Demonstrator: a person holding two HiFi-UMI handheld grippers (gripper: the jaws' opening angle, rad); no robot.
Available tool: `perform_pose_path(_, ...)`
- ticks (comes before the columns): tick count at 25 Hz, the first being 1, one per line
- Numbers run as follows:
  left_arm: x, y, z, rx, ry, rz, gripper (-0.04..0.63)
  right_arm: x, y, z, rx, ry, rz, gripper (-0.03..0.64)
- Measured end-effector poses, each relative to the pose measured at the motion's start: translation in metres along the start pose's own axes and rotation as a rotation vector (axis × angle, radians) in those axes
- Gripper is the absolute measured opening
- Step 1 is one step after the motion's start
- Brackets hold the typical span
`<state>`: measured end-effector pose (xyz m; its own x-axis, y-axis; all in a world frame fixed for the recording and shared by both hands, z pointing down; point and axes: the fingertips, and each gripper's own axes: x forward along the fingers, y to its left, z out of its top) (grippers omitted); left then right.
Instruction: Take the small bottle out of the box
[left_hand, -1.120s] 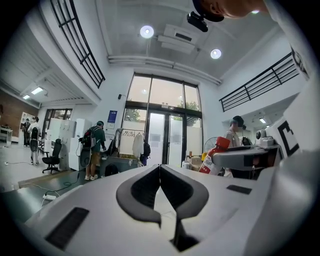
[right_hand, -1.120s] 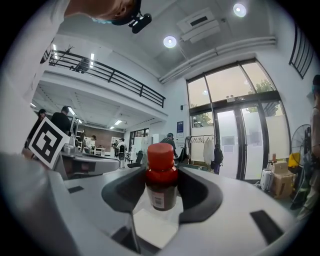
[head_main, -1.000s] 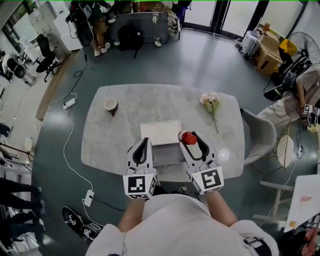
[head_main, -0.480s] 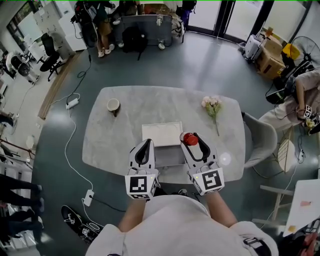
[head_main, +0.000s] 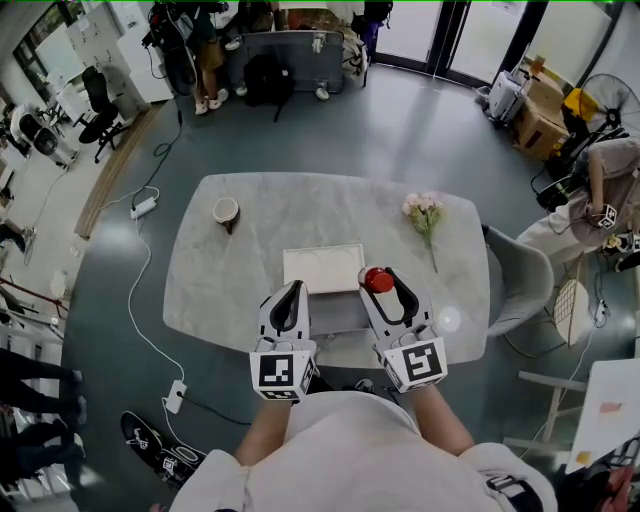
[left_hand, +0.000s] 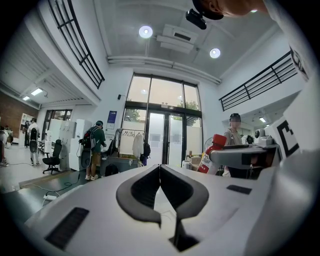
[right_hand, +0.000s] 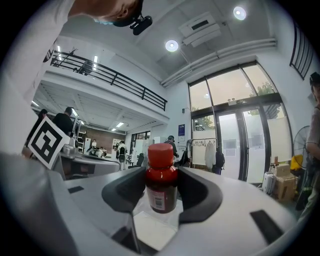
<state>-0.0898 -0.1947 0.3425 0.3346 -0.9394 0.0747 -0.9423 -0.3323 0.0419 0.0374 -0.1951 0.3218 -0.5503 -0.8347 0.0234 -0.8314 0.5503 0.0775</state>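
There is one box on the pale stone surface. It is white and open on top. There is one small bottle. It is dark red with a red cap and a white label, and it stands upright.

There are two grippers. The right gripper is pinching the small bottle, with one dark pad pressed on each side of it. From above, the bottle shows right at the right edge of the box. In the right gripper view the room shows behind the bottle, not the box walls.

The left gripper holds no thing. Its jaws are pressed together so the tips meet. It sits over the near left corner of the box and hides that corner. The right gripper hides the near right corner.

One cup stands far to the left of the box, near the back edge of the surface. One bunch of pale pink flowers lies to the right of the box and a bit behind it. One grey chair stands well to the right of the box, past the edge of the surface. A white cord runs on the floor to the left of the box.
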Motion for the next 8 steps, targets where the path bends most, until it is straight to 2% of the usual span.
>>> perform_pose_path(8,-0.0033,-0.0012,-0.0016,0.000,0.006,-0.011,0.024,-0.0013,0.0058,-0.0006,0.011,0.008,0.006,0.213)
